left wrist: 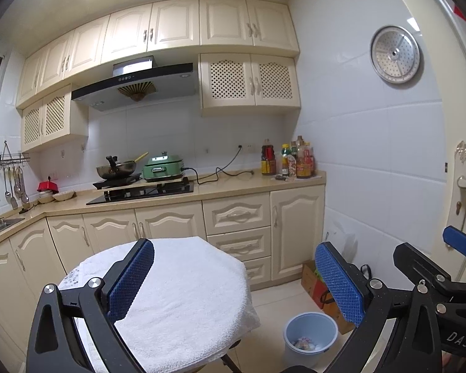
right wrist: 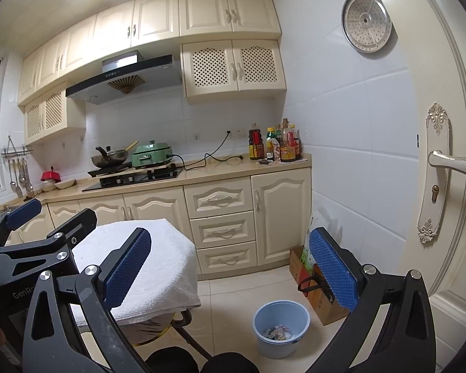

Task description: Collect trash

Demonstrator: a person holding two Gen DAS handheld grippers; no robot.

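I hold left gripper (left wrist: 233,276) and right gripper (right wrist: 230,267) wide, empty; careless descent could topple the bin (right wrist: 281,328) beside the table's (right wrist: 158,258) right edge.

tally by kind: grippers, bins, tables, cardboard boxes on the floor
Grippers: 2, left gripper and right gripper, both open and empty
Bins: 1, blue bin with scraps inside
Tables: 1, towel-covered table
Cardboard boxes: 1, cardboard box by the wall
Total: 5

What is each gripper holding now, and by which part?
Nothing. The left gripper and the right gripper are both open and empty, above the towel-covered table.
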